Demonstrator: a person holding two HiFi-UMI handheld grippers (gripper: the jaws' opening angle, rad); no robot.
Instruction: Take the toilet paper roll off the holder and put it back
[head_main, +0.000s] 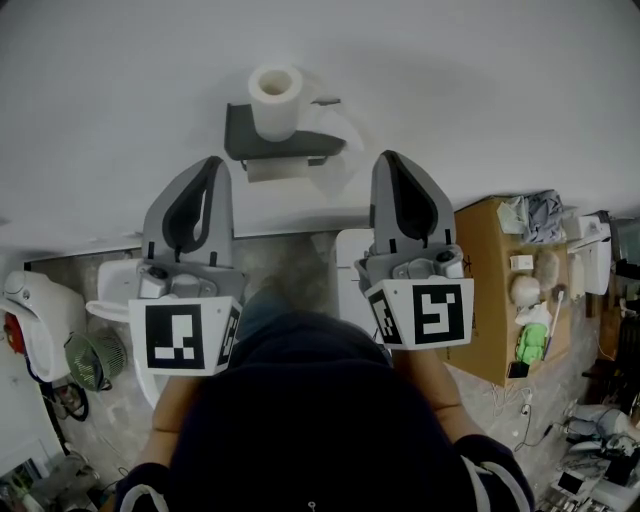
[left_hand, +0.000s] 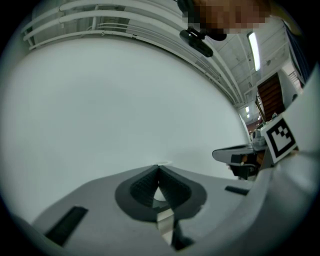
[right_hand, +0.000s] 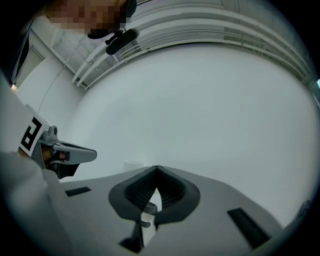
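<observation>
Roll (head_main: 275, 98) stands upright on top of the holder (head_main: 285, 143) fixed to the wall (head_main: 480, 90). Left gripper (head_main: 212, 163) and right gripper (head_main: 389, 157) hover below it, one on either side, both closed and empty.

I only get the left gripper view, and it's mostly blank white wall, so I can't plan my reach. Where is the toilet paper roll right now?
Observer: In the head view, the white toilet paper roll stands on end on the dark grey wall-mounted holder, beyond the left gripper and to its right.
Operator: Is the right gripper holding anything?
Observer: No. The right gripper view shows the right gripper with its jaws shut and nothing between them.
</observation>
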